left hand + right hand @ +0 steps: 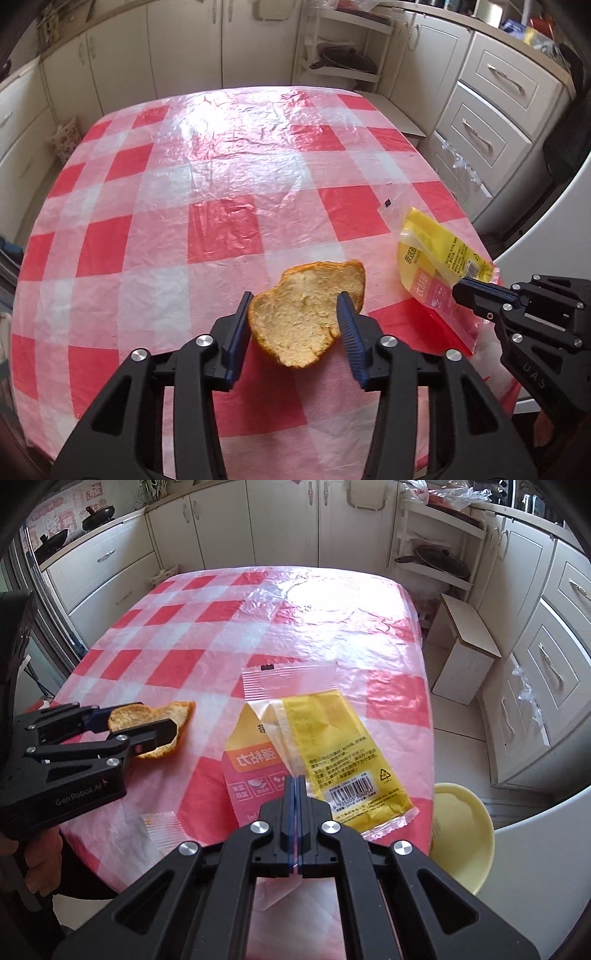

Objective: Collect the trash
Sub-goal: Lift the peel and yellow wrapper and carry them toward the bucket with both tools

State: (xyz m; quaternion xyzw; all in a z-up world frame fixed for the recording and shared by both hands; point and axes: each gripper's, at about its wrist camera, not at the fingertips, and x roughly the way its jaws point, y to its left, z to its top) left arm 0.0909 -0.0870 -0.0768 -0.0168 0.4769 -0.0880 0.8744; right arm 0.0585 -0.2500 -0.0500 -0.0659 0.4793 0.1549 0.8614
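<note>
A piece of orange peel (303, 317), pale side up, sits between the fingers of my left gripper (295, 297) near the front of the table. The jaws stand apart around it; the peel's right edge passes behind the right fingertip, and I see no pad pressing it. In the right wrist view the same peel (183, 710) shows between the fingers of the left gripper (157, 716). My right gripper (295, 781) is shut on the near edge of a yellow and pink wrapper (325, 734). In the left wrist view that wrapper (432, 243) tilts up from the right gripper (458, 290).
The table wears a red and white checked plastic cloth (221, 147). A small clear wrapper scrap (162, 827) lies near the front edge. A pale yellow round container (465, 834) sits below the table's right edge, a white stool (465, 646) beyond. Cabinets ring the room.
</note>
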